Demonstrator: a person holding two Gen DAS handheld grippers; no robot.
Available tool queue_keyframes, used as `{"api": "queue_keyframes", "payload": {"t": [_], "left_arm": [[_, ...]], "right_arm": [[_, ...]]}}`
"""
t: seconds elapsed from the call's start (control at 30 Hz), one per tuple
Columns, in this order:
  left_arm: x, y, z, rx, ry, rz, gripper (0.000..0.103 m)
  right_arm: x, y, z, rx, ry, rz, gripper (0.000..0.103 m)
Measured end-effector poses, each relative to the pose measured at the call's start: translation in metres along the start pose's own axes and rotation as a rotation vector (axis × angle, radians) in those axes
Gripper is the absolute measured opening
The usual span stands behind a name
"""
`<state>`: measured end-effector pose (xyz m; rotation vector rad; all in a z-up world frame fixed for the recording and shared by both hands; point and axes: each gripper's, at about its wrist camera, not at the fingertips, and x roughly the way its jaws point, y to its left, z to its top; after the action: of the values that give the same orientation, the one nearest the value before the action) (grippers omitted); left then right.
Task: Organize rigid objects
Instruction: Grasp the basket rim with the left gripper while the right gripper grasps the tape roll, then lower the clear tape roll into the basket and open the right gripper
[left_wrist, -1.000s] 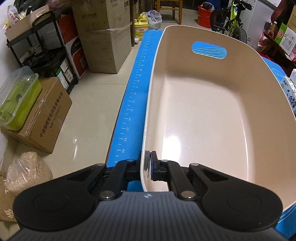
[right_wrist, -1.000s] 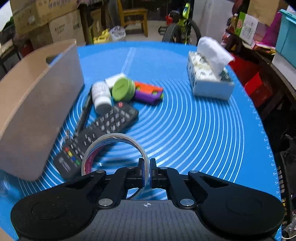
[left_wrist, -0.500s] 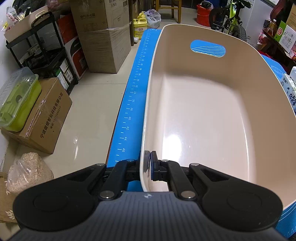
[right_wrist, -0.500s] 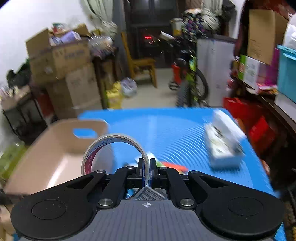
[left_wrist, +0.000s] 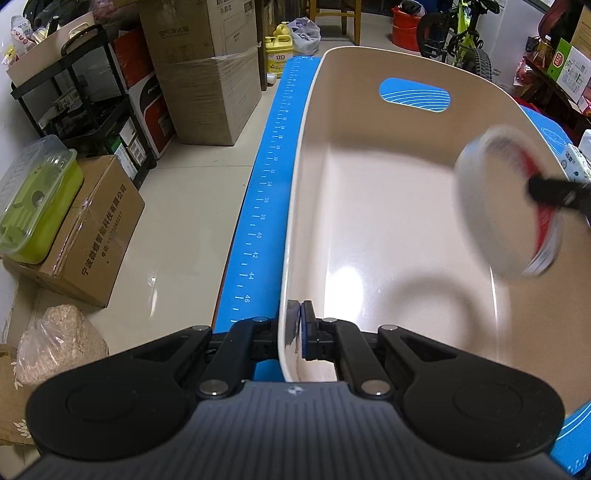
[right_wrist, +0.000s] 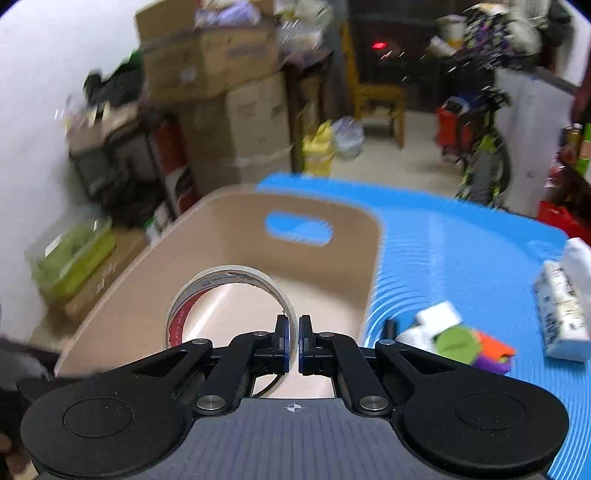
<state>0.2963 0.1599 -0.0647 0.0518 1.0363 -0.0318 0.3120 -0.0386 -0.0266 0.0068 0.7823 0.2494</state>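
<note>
A: One item is on its way in: the roll of tape (right_wrist: 229, 295), which a second ago was low over the blue mat (right_wrist: 461, 236) beside the remote, now hangs above the open beige bin (right_wrist: 236, 229).

B: Held how?

A: The right gripper (right_wrist: 293, 341) is pinching the tape's band between its pads, ring standing on edge. From the left wrist view the same roll (left_wrist: 506, 206) has come in at about 3 o'clock, blurred, casting a ring-shaped shadow on the bin floor (left_wrist: 369, 206) (so it is above the floor, not on it).

B: And the other hand?

A: Unchanged. The left gripper (left_wrist: 297, 325) stays clamped on the bin's near rim at 6 o'clock, one pad outside the wall, one inside.

B: What does that mean for the job?

A: The carry looks nearly done; what seems left for this piece is lowering and letting go. The bin is otherwise bare, so I'd judge the task early. The rest, a green round lid (right_wrist: 456, 341), an orange-and-purple piece (right_wrist: 493, 352) and a white bottle (right_wrist: 436, 315), waits on the mat at about 3 o'clock, with a tissue box (right_wrist: 563, 306) beyond.
</note>
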Motion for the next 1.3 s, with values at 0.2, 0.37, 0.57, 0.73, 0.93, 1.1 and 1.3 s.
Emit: {"api": "queue_keyframes", "payload": {"t": [0.2,0.37,0.57,0.73,0.93,1.1,1.3], "left_arm": [[0.0,0.0,0.0,0.002,0.0,0.001,0.007],[0.0,0.001,0.0,0.004,-0.001,0.0,0.007],[0.0,0.001,0.001,0.006,0.001,-0.003,0.007],[0.0,0.001,0.0,0.004,0.003,-0.008,0.007],[-0.001,0.001,0.0,0.006,0.004,-0.007,0.007],[-0.001,0.001,0.0,0.006,0.005,-0.006,0.007],[-0.001,0.001,0.0,0.007,0.005,-0.005,0.007]], "right_arm": [[0.033,0.036,-0.012,-0.128,0.133,-0.007,0.016],[0.043,0.052,-0.024,-0.172,0.249,0.02,0.021],[0.032,0.064,-0.027,-0.207,0.214,0.024,0.046],[0.0,0.054,-0.018,-0.143,0.124,0.05,0.062],[-0.046,0.012,-0.007,-0.03,-0.009,0.029,0.068],[-0.061,-0.025,-0.003,0.048,-0.06,-0.047,0.072],[-0.048,-0.071,-0.029,0.134,0.004,-0.155,0.075]]}}
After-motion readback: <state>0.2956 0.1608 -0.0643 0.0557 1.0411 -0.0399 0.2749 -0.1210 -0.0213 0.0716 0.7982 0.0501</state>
